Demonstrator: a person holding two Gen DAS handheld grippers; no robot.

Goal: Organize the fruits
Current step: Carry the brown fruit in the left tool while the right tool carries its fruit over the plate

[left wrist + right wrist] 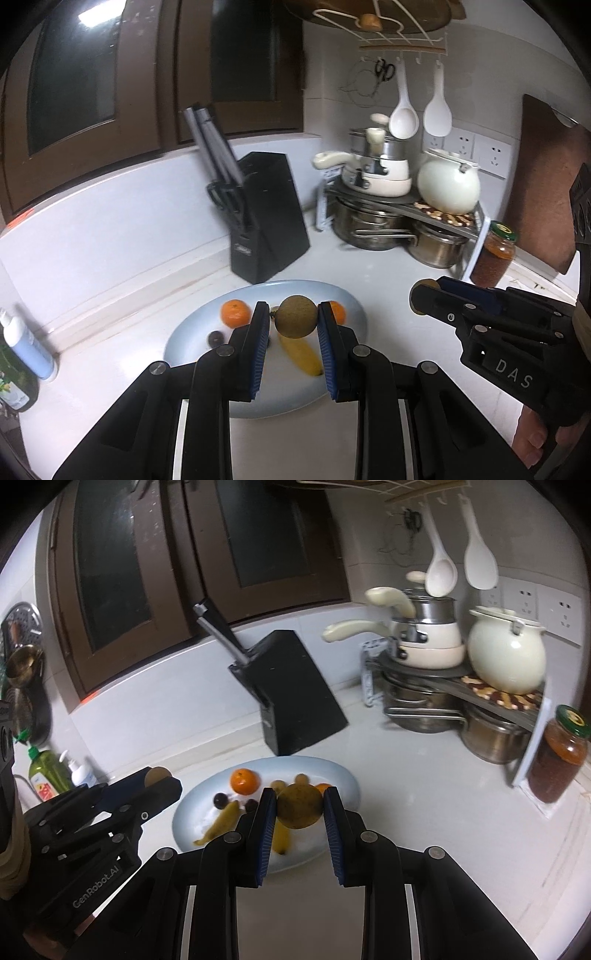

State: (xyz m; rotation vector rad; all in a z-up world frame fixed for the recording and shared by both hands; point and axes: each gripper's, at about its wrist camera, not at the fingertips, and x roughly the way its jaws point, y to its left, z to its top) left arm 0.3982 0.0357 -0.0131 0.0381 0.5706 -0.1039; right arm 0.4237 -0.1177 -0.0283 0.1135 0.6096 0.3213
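You've got both grippers clamped: left gripper (pixel 293 321) w/ a brownish round fruit (pixel 296 316), right gripper (pixel 300 806) w/ another (pixel 299 805), both above the blue plate (pixel 192 332). Risk: a round fruit rolls out if pads slip.

Black knife block (pixel 264 214) near pot rack (pixel 402 206), sauce jar (pixel 495 254) beside.
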